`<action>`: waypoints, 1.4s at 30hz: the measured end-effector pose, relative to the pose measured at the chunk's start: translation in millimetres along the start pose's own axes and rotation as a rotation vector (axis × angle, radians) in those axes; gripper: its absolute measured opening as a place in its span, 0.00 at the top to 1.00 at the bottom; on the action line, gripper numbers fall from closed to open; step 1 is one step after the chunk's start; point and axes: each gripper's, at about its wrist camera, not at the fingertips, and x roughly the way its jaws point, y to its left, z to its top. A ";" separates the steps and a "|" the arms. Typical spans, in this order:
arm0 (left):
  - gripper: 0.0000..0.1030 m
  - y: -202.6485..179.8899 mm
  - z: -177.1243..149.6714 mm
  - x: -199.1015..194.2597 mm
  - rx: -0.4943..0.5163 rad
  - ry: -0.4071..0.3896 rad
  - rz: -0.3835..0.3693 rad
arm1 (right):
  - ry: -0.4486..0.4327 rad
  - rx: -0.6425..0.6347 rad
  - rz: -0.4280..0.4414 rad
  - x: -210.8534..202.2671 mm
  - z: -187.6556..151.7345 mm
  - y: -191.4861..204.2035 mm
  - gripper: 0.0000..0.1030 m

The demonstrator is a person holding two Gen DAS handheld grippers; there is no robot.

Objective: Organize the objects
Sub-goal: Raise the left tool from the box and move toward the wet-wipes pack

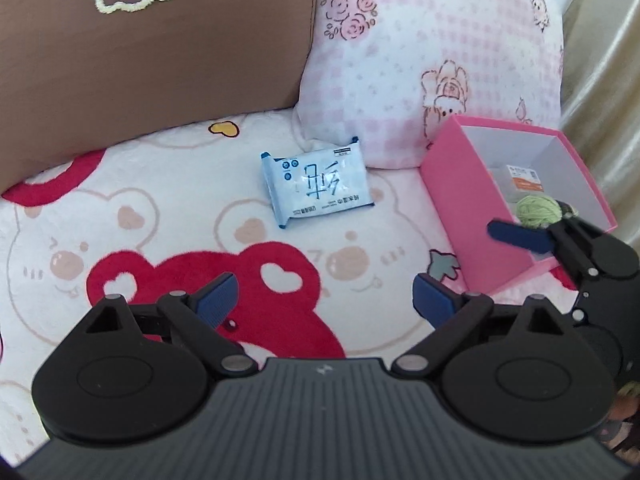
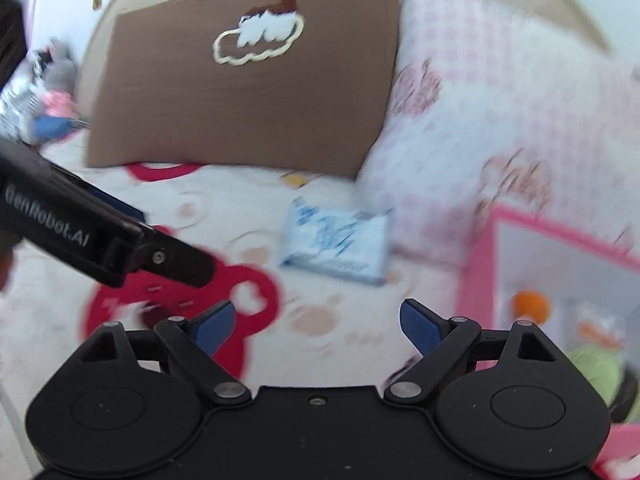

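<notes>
Both claws are hanging wide apart and gripping nothing, the left gripper (image 1: 324, 294) and right gripper (image 2: 316, 320) hovering over the bear blanket (image 1: 140, 240), the blue-white packet (image 1: 318, 186) lying beyond, the pink box (image 1: 460, 208) sitting just right, pillows behind.

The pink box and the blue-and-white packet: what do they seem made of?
The pink box looks like matte cardboard: stiff flat walls, sharp edges, white inside. The blue-and-white packet looks like glossy plastic film: it shows glare, wrinkles and crimped ends.
</notes>
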 end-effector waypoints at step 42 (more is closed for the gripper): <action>0.48 59.4 45.4 163.4 -0.218 -0.175 -0.015 | 0.028 0.309 -0.013 164.9 -6.7 -51.0 0.21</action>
